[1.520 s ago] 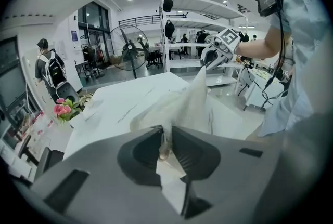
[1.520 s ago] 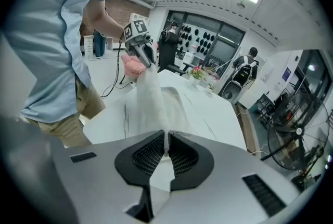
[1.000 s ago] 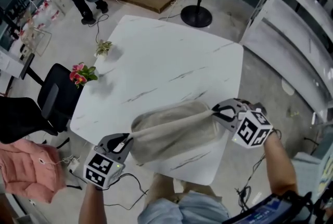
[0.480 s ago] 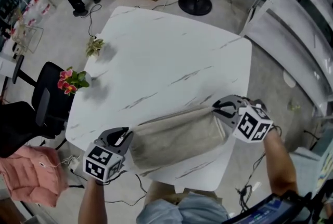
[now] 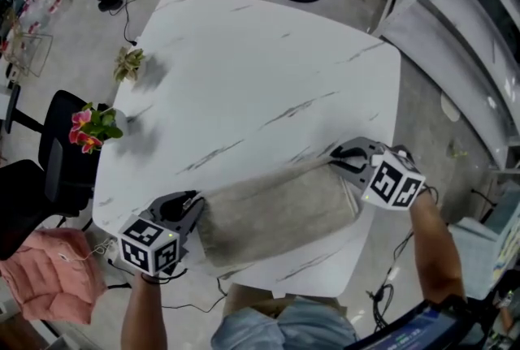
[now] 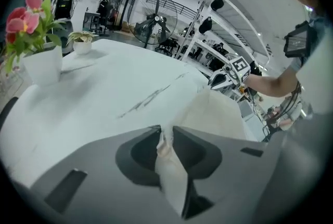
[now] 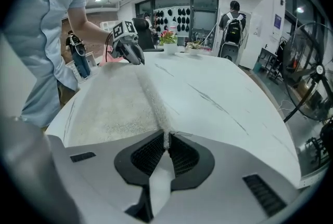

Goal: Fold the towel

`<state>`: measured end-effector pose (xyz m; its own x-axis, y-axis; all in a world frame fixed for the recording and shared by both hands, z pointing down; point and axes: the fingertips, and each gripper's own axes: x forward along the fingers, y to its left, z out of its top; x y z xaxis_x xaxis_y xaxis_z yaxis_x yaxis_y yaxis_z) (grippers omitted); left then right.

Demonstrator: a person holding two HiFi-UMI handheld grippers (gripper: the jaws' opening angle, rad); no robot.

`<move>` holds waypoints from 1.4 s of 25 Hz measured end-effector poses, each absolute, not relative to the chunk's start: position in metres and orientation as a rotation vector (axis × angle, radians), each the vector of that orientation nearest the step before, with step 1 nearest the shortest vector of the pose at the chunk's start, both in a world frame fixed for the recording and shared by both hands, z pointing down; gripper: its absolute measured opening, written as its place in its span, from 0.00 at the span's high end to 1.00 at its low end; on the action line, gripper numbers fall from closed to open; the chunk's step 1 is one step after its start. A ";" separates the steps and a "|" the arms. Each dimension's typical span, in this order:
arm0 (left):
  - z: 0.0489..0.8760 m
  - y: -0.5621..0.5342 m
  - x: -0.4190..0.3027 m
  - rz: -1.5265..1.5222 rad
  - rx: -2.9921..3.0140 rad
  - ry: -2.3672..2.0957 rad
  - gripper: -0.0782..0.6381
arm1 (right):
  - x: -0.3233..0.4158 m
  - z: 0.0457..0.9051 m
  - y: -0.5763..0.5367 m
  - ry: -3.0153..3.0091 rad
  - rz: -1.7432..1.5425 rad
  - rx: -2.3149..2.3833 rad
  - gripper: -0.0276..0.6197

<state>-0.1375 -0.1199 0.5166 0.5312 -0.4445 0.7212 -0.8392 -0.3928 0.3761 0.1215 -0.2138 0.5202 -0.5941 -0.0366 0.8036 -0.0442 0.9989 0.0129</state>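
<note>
**Towel [image 5: 276,206] lying doubled near the front edge of the surface [image 5: 244,56], one end in each gripper.**
Soft, light and limp, it is best pinched at the corners. The right gripper [image 5: 335,160] clenches its end. The left gripper [image 5: 199,207] has just been easing its jaws apart, with cloth pinched between them. At the left edge, one white pot [image 5: 96,127] holds pink flowers and another [image 5: 127,62] a green plant.

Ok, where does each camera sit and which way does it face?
Head view: on the person's head, looking steeply down at table, towel, forearms, left gripper and right gripper.
Left gripper view: on the left gripper, looking across the table at the right gripper; its jaws, just opening, have towel between them.
Right gripper view: on the right gripper, facing the left gripper; jaws pinch the towel.
Shared: both gripper views show the opposite gripper.
</note>
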 end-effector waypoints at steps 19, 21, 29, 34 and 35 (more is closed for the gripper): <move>0.447 -0.109 -0.129 0.673 2.264 -1.181 0.77 | 0.100 0.458 -0.151 -2.345 -0.005 0.045 0.77; 0.470 -0.104 -0.113 0.707 2.253 -1.132 0.80 | 0.104 0.469 -0.128 -2.319 -0.018 -0.004 0.78; 0.508 -0.110 -0.118 0.749 2.152 -1.133 0.82 | 0.135 0.509 -0.105 -2.289 0.064 0.061 0.84; 0.511 -0.116 -0.125 0.723 2.100 -1.152 0.83 | 0.132 0.518 -0.107 -2.307 0.148 0.119 0.85; 0.507 -0.115 -0.127 0.726 2.092 -1.180 0.83 | 0.131 0.515 -0.106 -2.299 0.141 0.119 0.85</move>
